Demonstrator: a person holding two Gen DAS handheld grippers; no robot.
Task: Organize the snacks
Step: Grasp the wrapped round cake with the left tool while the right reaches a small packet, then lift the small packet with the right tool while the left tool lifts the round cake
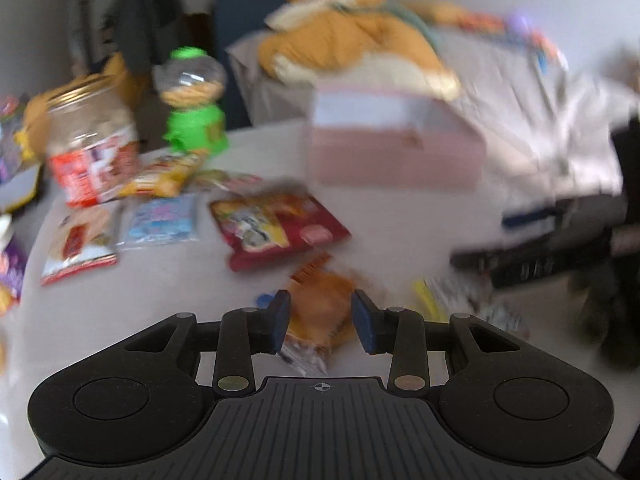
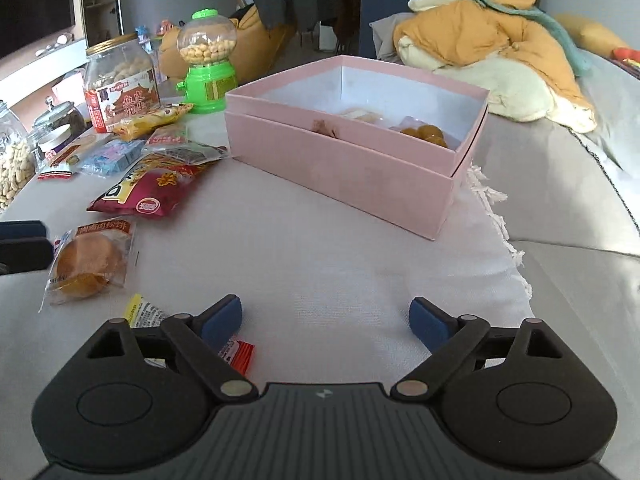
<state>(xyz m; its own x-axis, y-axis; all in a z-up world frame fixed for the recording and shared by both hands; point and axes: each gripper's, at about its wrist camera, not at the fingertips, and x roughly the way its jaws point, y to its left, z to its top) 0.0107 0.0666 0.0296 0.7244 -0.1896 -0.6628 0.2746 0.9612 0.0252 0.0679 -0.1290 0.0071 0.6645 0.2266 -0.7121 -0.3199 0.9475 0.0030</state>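
Risk: the pink box (image 2: 340, 164), the target container at the far side of the cloth-covered counter (image 2: 320, 264), already holds several snacks, and the left claw (image 1: 320, 320), narrowly open, straddles the wrapped bun (image 1: 324, 312) without visibly pressing it; closing on loose clear film would likely let the packet slip or crush. The right claw (image 2: 326, 320) is wide and empty, its left finger over a small red-ended packet (image 2: 240, 354) that could be dragged. Behind the counter are a jar (image 2: 120, 80), a green dispenser (image 2: 206, 64) and an orange jacket (image 2: 480, 40).

Matte black left gripper (image 1: 320, 322), matching right gripper (image 2: 325, 320), blue-padded fingers (image 2: 224, 318), ribbed grey base, round brass-coloured pivot screws
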